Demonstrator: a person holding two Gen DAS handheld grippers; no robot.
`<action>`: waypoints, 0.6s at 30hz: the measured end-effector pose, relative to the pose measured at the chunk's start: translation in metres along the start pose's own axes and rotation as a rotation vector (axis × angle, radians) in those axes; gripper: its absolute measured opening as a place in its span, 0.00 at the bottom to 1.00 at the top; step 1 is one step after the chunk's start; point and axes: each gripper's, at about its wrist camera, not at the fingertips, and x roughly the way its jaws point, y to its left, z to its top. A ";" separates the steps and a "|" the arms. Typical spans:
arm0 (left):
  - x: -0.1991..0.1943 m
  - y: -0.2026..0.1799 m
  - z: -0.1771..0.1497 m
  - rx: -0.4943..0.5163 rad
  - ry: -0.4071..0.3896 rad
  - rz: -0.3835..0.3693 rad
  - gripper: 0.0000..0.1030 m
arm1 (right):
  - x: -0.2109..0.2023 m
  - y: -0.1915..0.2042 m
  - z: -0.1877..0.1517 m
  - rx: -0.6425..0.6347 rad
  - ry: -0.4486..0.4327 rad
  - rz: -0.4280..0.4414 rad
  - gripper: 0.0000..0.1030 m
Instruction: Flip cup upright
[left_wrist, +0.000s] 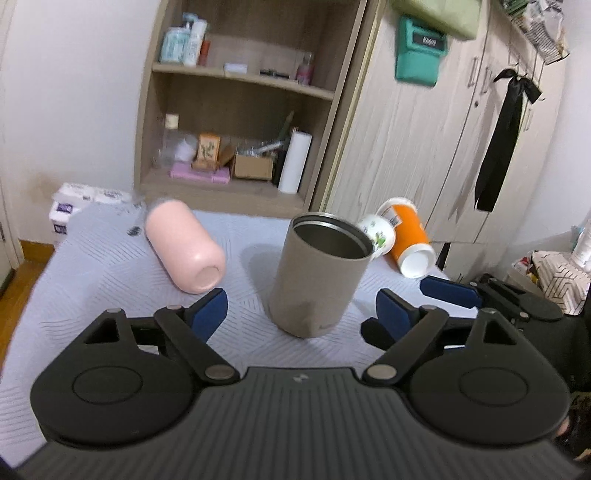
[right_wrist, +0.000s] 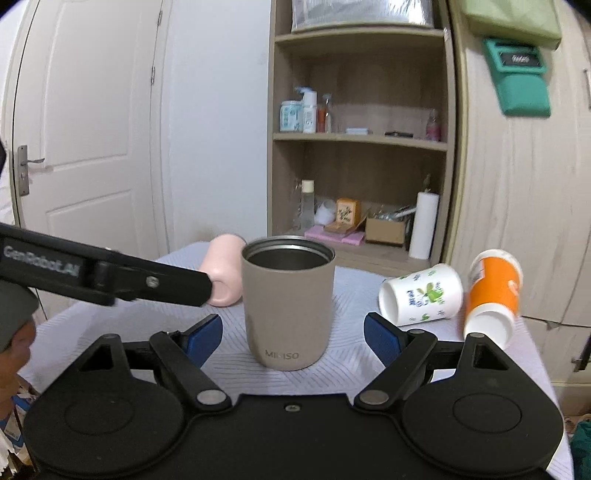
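Observation:
A taupe metal cup (left_wrist: 317, 277) stands upright, mouth up, on the grey-white patterned table (left_wrist: 110, 280); it also shows in the right wrist view (right_wrist: 288, 302). My left gripper (left_wrist: 301, 314) is open, its blue pads either side of the cup's base, not touching. My right gripper (right_wrist: 293, 338) is open, with the cup between its fingers and clear of both. A pink cup (left_wrist: 183, 245) lies on its side at the left. A white floral paper cup (right_wrist: 421, 295) and an orange paper cup (right_wrist: 493, 299) lie tipped at the right.
An open shelf unit (right_wrist: 362, 147) with bottles, boxes and a paper roll stands behind the table. A wardrobe (left_wrist: 443, 147) with a teal holder is at the right. A door (right_wrist: 85, 129) is at the left. The left gripper's arm (right_wrist: 107, 275) crosses the right wrist view.

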 end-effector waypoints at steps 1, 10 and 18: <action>-0.009 -0.002 -0.001 0.002 -0.011 0.008 0.86 | -0.006 0.002 0.001 -0.003 -0.006 -0.007 0.85; -0.066 -0.014 -0.010 0.054 -0.072 0.210 0.86 | -0.051 0.018 0.009 0.048 -0.060 -0.071 0.85; -0.093 -0.017 -0.018 0.066 -0.124 0.244 0.88 | -0.073 0.030 0.005 0.080 -0.076 -0.185 0.87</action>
